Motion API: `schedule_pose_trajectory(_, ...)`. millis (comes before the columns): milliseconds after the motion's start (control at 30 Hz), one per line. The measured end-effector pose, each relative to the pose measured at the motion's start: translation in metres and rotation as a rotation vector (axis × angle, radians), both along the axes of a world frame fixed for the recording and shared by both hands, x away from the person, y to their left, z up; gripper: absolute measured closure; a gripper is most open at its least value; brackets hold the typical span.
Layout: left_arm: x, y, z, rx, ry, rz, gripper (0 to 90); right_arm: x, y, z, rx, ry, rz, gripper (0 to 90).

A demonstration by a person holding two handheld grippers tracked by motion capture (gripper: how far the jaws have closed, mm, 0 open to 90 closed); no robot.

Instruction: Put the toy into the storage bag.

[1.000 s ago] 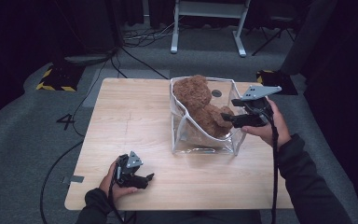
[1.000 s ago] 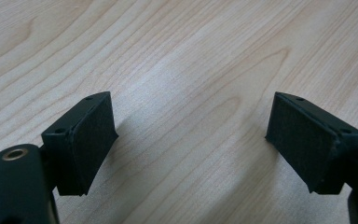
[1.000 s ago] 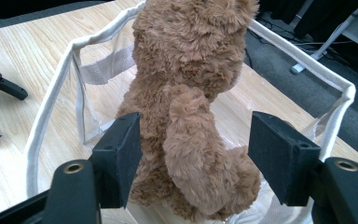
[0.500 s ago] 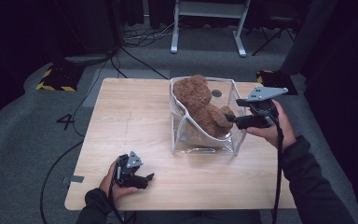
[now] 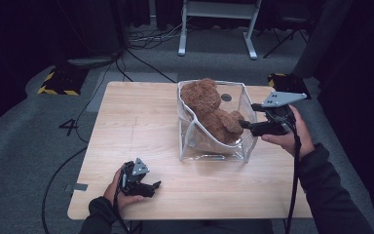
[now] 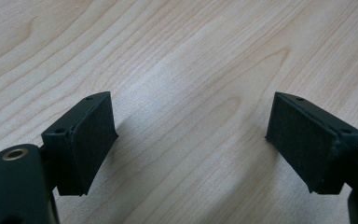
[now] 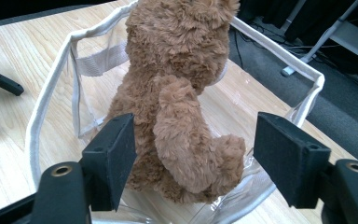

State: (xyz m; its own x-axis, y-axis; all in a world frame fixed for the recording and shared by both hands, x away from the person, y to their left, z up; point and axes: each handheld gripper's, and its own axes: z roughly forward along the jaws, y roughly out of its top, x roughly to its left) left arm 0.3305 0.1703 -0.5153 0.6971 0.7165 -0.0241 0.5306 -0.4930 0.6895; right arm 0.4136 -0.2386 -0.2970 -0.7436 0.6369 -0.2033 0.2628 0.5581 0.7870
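A brown teddy bear (image 5: 209,105) sits in a clear bag with white trim (image 5: 214,150) on the wooden table (image 5: 136,126), leaning toward the bag's far left corner. My right gripper (image 5: 246,124) is at the bag's right rim and points at the bear. Its jaws have just been opening. In the right gripper view the bear (image 7: 177,84) has a limb between the jaws of the right gripper (image 7: 196,135), and the pads stand off it. My left gripper (image 5: 151,187) rests near the table's front edge. In its own view the left gripper (image 6: 191,126) is open over bare wood.
A small dark round mark (image 5: 226,97) lies on the table behind the bag. On the floor beyond are a white metal stand (image 5: 214,29), cables (image 5: 141,58) and a black-and-yellow striped plate (image 5: 58,80). The other gripper's jaws (image 7: 0,79) appear at the left of the right gripper view.
The right gripper's jaws have spread wider and the hand has drifted slightly right, away from the bear. The left hand and gripper have not moved.
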Motion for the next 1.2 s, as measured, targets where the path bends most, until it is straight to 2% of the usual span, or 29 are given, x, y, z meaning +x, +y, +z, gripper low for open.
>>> schedule_pose_trajectory(767,0.000,0.000,0.000,0.000,0.000,0.000,15.7,-0.010,-0.018,0.005,-0.002,-0.033,-0.016,27.6)
schedule_pose_trajectory(1200,0.000,0.000,0.000,0.000,-0.001,0.000,15.7,-0.015,-0.031,0.001,0.004,-0.045,-0.034,27.7)
